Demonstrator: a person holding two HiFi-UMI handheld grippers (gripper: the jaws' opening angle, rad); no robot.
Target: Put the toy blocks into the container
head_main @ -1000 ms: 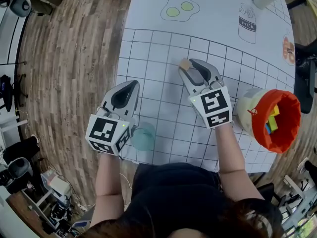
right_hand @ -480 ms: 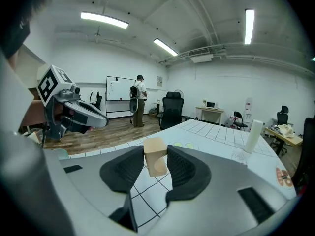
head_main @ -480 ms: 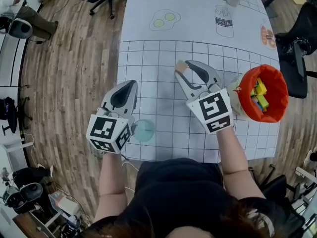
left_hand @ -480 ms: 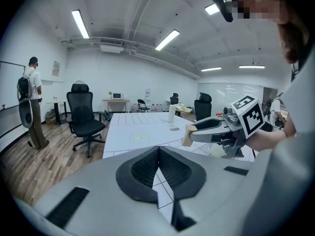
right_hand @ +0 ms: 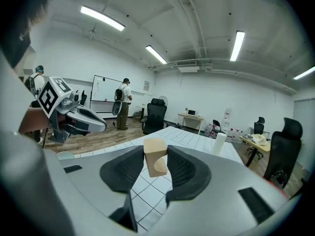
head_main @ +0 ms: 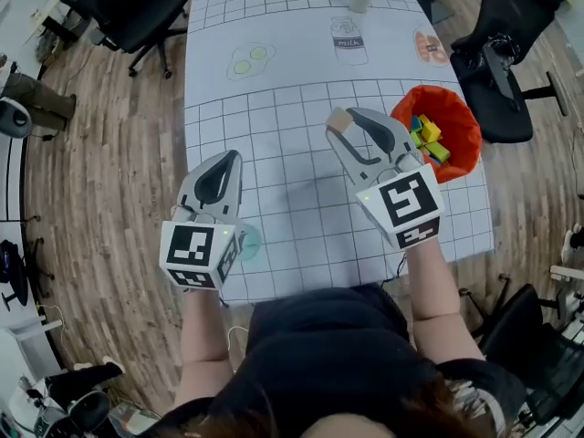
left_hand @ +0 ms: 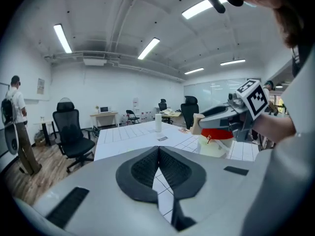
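A white gridded desk (head_main: 274, 153) is standing on wood flooring (head_main: 100, 153) among black office chairs (head_main: 137, 7). The orange container (head_main: 465, 121) is holding coloured blocks (head_main: 426, 140). My right tongs (head_main: 349, 117) are gripping a tan toy block (head_main: 338, 118) (left tongs (head_main: 228, 158) pressed together, empty), now riding nearer the container than a second ago.

The block (right_hand: 155, 165) is pale, matt bare wood; the right gripper (right_hand: 156, 154) around it is smooth grey plastic.
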